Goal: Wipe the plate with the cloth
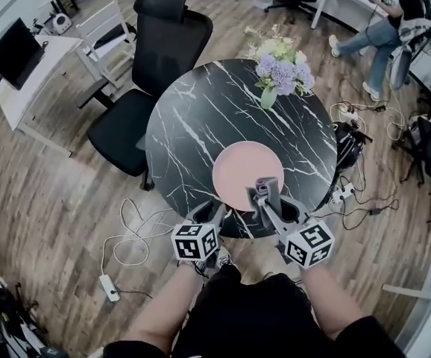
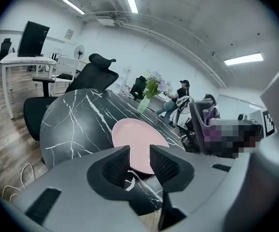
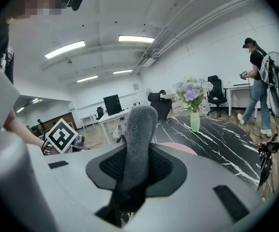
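Right gripper view: cloth (image 3: 138,129) tight between right fingers (image 3: 111,164); left fingers (image 2: 116,167) apart near plate (image 2: 132,137).

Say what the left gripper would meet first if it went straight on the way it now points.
Probably the near rim of the pink plate, between the open, empty jaws of the left gripper; the table edge may come first.

You are working in an open-plan office. A black swivel chair (image 1: 156,58) stands at the far side of your round marble bench (image 1: 200,125), and a white desk (image 1: 40,69) with a monitor (image 1: 13,48) sits far left. Strip lights (image 3: 64,49) line the ceiling. Cables (image 1: 137,237) trail over the wood-plank floor (image 1: 44,200).
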Motion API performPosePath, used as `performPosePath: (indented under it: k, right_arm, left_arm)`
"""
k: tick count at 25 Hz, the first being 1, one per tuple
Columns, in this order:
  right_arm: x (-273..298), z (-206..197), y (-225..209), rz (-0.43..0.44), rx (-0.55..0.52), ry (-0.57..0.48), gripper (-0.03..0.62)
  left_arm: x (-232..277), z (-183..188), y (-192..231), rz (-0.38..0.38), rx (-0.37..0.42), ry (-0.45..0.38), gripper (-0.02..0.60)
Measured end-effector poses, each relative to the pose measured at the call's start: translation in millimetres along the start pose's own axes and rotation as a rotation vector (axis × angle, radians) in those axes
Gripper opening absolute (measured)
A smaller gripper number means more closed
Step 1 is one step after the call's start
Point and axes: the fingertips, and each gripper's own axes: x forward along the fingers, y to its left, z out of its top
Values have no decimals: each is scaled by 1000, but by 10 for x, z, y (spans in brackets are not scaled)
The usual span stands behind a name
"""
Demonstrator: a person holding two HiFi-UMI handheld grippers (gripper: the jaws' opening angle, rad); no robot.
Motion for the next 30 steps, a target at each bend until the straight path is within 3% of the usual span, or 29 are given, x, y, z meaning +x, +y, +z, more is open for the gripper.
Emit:
performPosePath:
  k: [16,30]
  right_arm:
    - [661,-296,-231,-53,45,143,107]
    - [1226,-1067,-408,55,120,483,106]
  left_arm:
    - [628,-103,468,9,-100,148,144]
    - [940,-274,588,120,-163,222,140]
